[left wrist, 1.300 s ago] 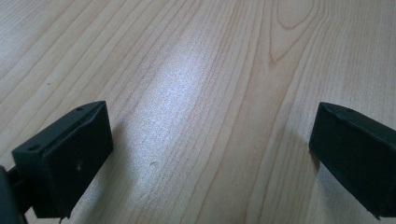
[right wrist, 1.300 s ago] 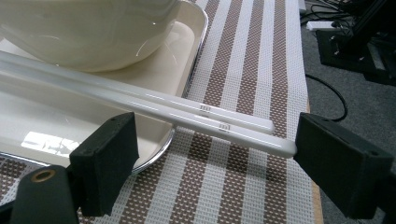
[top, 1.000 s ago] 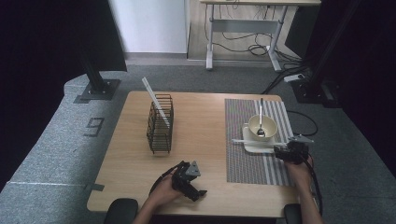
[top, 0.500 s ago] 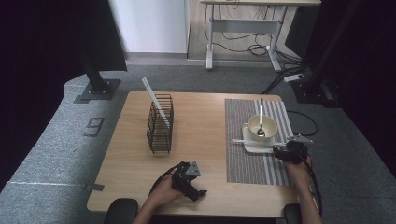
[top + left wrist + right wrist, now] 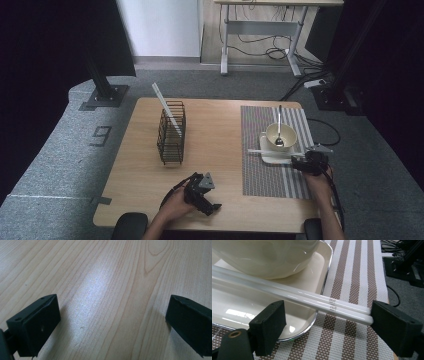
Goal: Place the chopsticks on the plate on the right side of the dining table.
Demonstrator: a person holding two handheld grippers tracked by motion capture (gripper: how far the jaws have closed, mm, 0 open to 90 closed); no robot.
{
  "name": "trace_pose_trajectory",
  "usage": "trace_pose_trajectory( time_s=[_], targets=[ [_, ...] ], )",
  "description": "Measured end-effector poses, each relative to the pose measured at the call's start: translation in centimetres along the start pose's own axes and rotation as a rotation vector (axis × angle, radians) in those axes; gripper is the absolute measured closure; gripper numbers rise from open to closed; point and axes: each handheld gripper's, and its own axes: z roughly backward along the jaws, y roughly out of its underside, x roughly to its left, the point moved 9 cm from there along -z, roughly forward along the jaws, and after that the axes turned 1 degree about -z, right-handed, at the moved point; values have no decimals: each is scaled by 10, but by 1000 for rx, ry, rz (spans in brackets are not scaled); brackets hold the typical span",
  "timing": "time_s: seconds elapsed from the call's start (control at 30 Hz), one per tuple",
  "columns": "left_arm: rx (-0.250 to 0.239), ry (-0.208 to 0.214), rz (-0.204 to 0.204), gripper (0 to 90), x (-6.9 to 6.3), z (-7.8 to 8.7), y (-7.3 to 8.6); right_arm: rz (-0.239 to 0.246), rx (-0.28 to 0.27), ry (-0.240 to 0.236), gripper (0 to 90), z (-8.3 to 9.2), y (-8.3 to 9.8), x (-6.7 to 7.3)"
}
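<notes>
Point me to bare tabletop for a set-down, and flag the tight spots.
Free: the wood between the wire rack and the striped placemat, and the near-left corner beside the left gripper. The placemat's near end is bare too. Crowded: its far right, where bowl, tray, chopsticks and right gripper bunch.

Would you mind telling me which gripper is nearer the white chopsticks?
Right gripper: open, straddling the chopsticks on the tray. Left gripper is over bare table.
</notes>
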Motion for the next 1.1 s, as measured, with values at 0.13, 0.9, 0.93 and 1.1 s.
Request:
trace_pose_trajectory(
  time_s=[0.13, 0.9, 0.93, 1.1],
  targets=[
    [0, 0, 0, 0, 0, 0, 0, -10, -12, 6, 132, 4, -1, -1],
    [1, 0, 0, 0, 0, 0, 0, -20, -19, -5, 138, 11, 2, 2],
    [0, 0, 0, 0, 0, 0, 0, -20, -19, -6, 139, 11, 2, 2],
    [0, 0, 0, 0, 0, 0, 0, -22, -19, -9, 138, 11, 2, 2]
  ],
)
